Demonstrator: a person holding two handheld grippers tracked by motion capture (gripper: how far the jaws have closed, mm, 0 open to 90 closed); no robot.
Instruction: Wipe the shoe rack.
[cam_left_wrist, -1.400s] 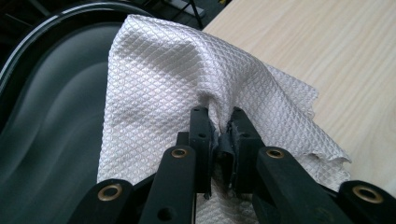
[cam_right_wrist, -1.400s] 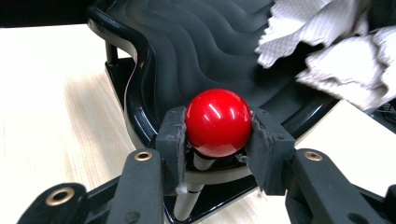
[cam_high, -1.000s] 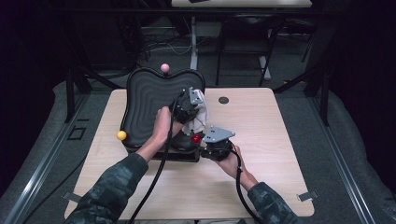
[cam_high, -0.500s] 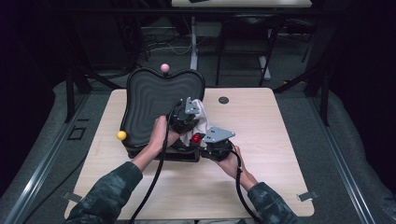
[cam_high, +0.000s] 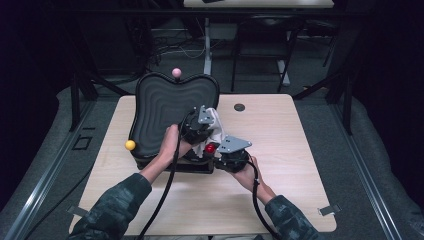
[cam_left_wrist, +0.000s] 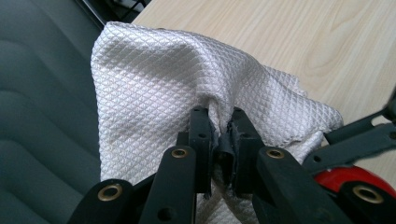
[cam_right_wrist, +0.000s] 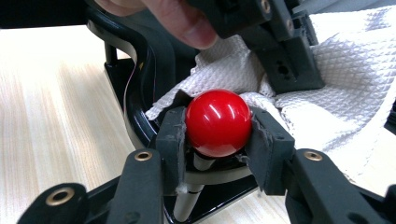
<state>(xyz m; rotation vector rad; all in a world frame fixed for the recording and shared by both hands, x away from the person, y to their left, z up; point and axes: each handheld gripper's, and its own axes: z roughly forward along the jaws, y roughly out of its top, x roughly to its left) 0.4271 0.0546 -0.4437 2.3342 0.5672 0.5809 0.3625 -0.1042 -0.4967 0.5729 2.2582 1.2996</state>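
Presently the cloth, white and quilted, is pinched in a fold between the tips of the left gripper, whose jaws are drawn together on it. It hangs bunched at the near right corner of the black board, draped partly over the board's edge and partly toward the tabletop. Just beside it, the red ball stands on a thin post at that same corner, and the right gripper is clamped on it from both sides, pads pressed to the ball. A yellow ball and a pink ball sit at other edges of the board, well apart from the work.

Judgement: the step in hand appears to be wiping the board around the red ball, with the right gripper steadying the ball while the left works the cloth. The next move calls for a firm hold on the ball and a controlled sweep of the cloth across the ridged surface, keeping the fold from slipping out of the jaws or snagging on the post.
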